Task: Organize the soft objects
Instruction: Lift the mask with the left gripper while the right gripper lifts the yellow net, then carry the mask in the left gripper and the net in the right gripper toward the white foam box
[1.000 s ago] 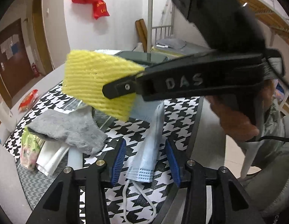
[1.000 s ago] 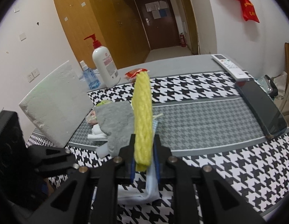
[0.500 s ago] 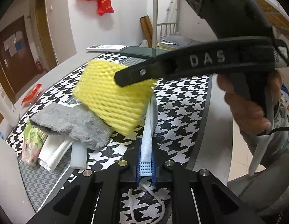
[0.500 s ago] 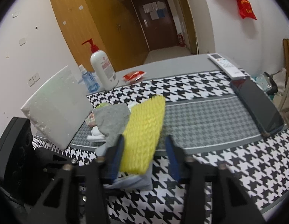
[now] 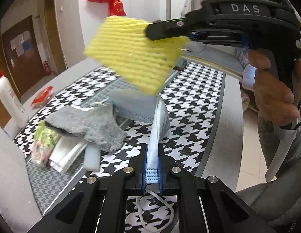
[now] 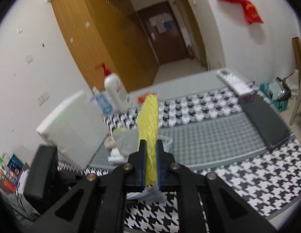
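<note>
A yellow foam net sleeve point(image 5: 131, 54) hangs in the air above the houndstooth tablecloth point(image 5: 199, 106). My right gripper point(image 6: 150, 155) has it edge-on between its blue pads, which press on the sleeve point(image 6: 148, 116) as the jaws finish closing. Below it lies a pale blue face mask point(image 5: 138, 106), and my left gripper point(image 5: 152, 155) is shut on the mask's near edge, the ear loop trailing under the fingers. A grey sock point(image 5: 88, 124) rests to the left of the mask.
Under the sock lie white foam pieces and a green-pink packet point(image 5: 43, 143). A red packet point(image 5: 42, 97), a pump bottle point(image 6: 115, 91), a white foam board point(image 6: 72, 130), a remote point(image 6: 234, 81) and a dark slab point(image 6: 265, 120) stand on the table. A person's hand point(image 5: 271, 97) holds the right gripper.
My left gripper has shut on the face mask's edge. The right gripper loosened on the yellow sleeve, closed on it again and lifted it higher above the mask.
</note>
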